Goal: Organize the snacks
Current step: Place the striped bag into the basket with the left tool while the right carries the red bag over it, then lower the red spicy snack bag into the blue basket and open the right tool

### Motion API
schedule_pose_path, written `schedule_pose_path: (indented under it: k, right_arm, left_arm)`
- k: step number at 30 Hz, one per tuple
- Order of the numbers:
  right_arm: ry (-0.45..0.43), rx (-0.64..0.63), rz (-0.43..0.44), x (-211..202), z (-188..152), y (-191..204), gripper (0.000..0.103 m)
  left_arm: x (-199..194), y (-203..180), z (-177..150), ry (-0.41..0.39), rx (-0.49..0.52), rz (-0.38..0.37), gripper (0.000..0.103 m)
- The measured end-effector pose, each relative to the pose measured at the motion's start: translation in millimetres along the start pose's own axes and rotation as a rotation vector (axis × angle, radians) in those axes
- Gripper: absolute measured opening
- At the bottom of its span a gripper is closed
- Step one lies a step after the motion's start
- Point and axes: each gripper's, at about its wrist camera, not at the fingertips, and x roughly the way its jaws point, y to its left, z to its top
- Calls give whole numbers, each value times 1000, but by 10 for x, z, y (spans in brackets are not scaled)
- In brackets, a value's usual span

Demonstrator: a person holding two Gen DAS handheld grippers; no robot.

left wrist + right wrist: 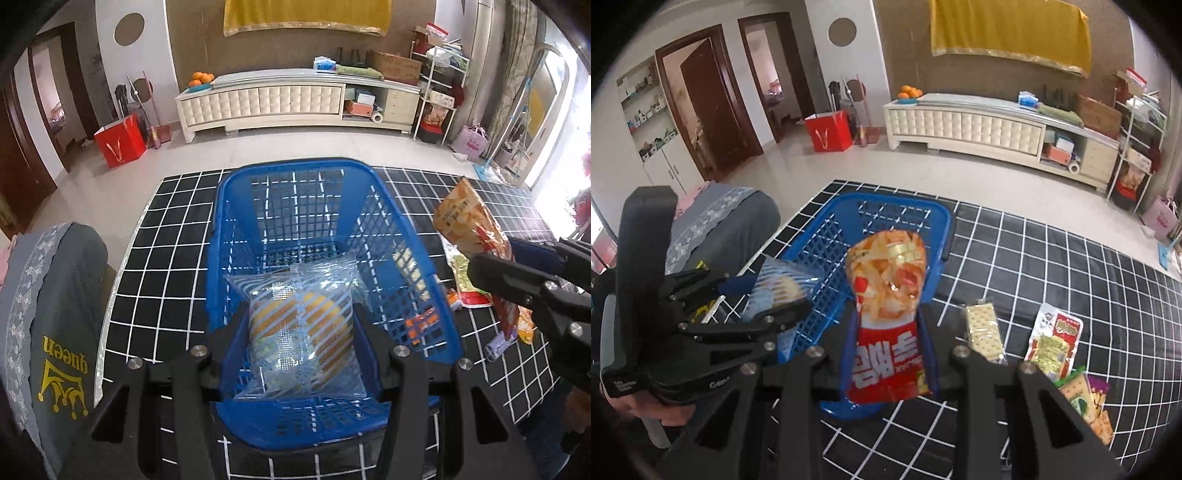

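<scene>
Carrying snacks to the blue basket: left gripper clamps a striped packet, right gripper pinches a red chip bag; next, release inside.

baskets: 1 | held snack packets: 2 | loose snack packets: 4

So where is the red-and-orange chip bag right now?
Right wrist view, centre: the chip bag is clamped in the right gripper, in front of the blue basket.
</scene>
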Motion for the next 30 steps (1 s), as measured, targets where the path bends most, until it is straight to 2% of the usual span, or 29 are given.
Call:
schedule_pose_path:
  k: [3, 4, 5, 7, 11, 19, 24, 26, 30]
  right_arm:
    - [12, 4, -3, 50, 5, 10, 35]
    - [14, 5, -7, 62, -1, 2, 35]
    - [17, 8, -8, 72, -5, 2, 35]
    - [29, 22, -11, 99, -19, -30, 35]
    - [36, 29, -4, 93, -23, 5, 35]
    - [15, 13, 12, -46, 55, 149, 35]
    - [20, 0, 4, -63, 203, 253, 35]
    - [36, -7, -20, -26, 267, 295, 35]
    - [90, -9, -10, 152, 393, 375, 36]
  left_arm:
    - [90, 15, -30, 33, 0, -5, 52]
    - [103, 18, -42, 34, 10, 11, 58]
    - [97, 9, -55, 21, 24, 32, 71]
    - [29, 7, -81, -25, 42, 39, 78]
    - [-54, 37, -66, -29, 26, 15, 78]
    - [-316, 294, -115, -51, -68, -14, 78]
    - [-473, 461, -80, -75, -76, -5, 78]
    - [-486, 545, -50, -84, -90, -8, 78]
    - [-422, 705, 39, -86, -127, -6, 78]
